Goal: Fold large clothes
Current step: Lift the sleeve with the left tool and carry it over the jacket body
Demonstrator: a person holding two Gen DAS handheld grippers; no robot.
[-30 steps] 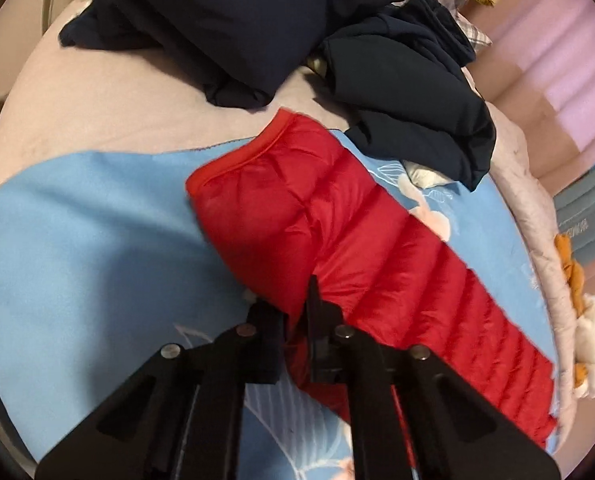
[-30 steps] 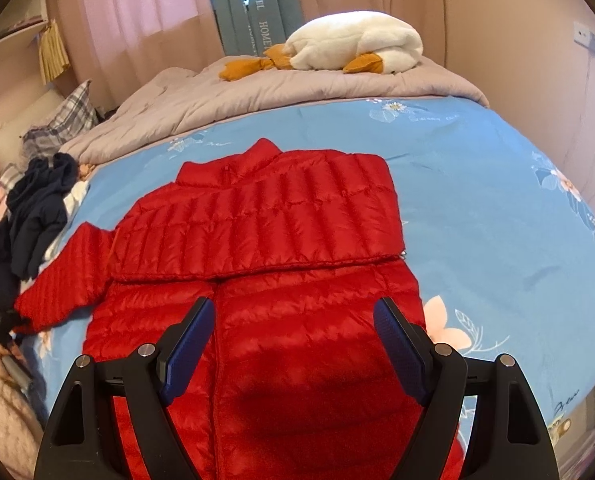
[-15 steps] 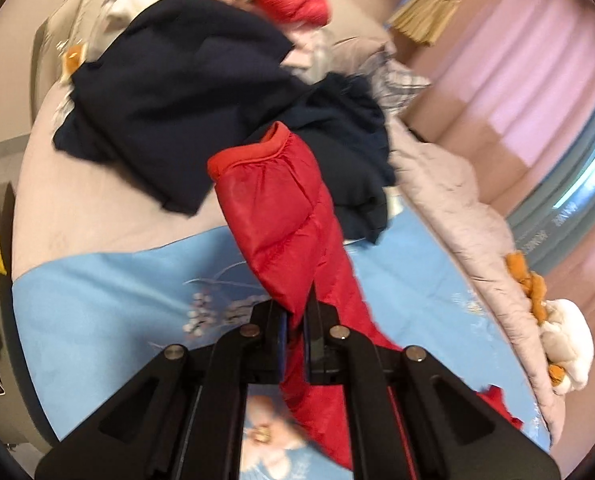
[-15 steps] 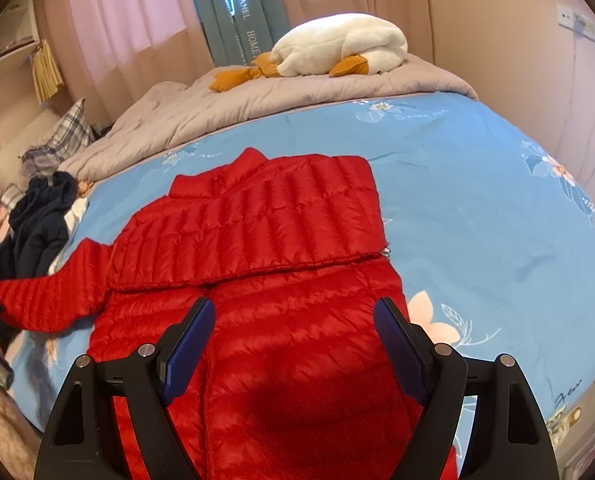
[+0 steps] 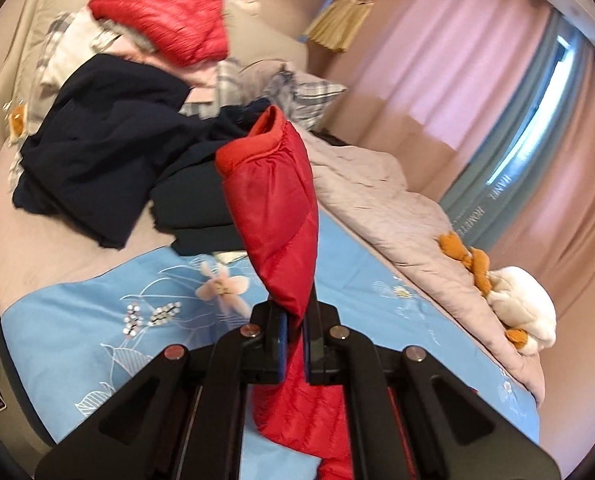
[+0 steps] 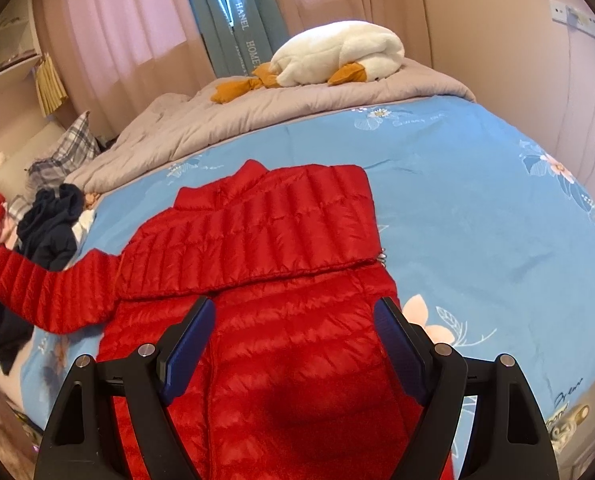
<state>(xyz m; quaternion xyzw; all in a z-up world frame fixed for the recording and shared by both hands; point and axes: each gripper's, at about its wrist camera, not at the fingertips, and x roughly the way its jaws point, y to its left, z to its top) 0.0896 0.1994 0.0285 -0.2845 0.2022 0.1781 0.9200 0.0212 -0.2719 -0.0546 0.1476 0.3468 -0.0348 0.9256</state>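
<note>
With the left gripper [image 5: 293,334] clamped on the sleeve [image 5: 275,200] of the red jacket [image 6: 281,288] lying on the blue bedspread [image 6: 477,208], best lay it flat across the jacket's chest, while the right gripper [image 6: 293,344] hovers open above the jacket.

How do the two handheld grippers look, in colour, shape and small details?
Both the left gripper and the right gripper are matte black, built of angular arms with triangular cut-outs and round silver screw heads at the joints. The jaws carry dark blue pads with a fine ribbed texture. No cables, markings or sleeves are visible.
</note>
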